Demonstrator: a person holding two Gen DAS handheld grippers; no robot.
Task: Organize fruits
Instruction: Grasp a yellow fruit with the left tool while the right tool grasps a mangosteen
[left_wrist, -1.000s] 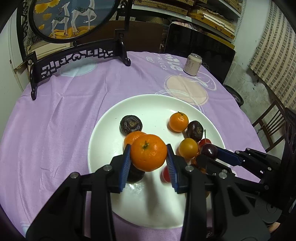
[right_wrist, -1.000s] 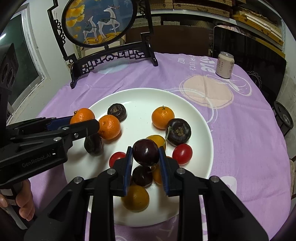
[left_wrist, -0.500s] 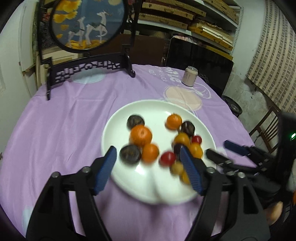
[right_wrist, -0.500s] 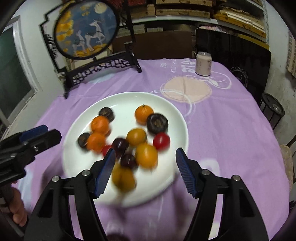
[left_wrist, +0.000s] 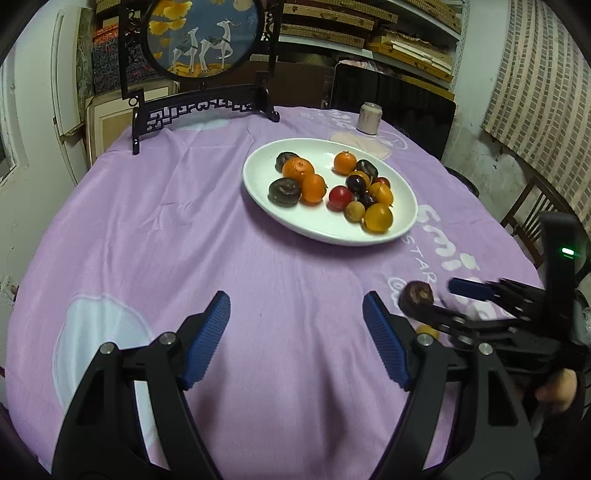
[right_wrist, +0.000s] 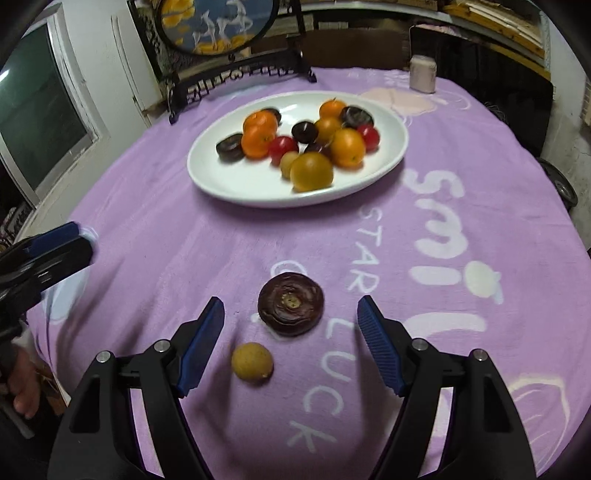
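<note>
Between the spread blue pads of the right tongs (right_wrist: 290, 345) lie two loose fruits on the purple tablecloth (right_wrist: 155, 251): a dark, wrinkled fruit (right_wrist: 291, 303) and, just beside it toward the camera, a small tan fruit (right_wrist: 252, 360). Neither pad touches either one, and the jaws are opening with both fruits lying free. The left tongs (left_wrist: 295, 338) are empty too, jaws opening over bare cloth, well short of the white plate (left_wrist: 317, 230).

Most of the fruit sits on that plate: oranges (left_wrist: 298, 169) and dark fruits toward its left side, with red, yellow and dark ones crowded toward the right.

To grip a loose fruit well, I judge the right tongs should centre on one alone; the two lie close, so a careless close could knock the other and send it rolling on the soft cloth. The pads should meet the widest part, low enough not to squeeze it out. The tan one is small and round and likely to slip. The left tongs should stay clear of the right tongs' path.
</note>
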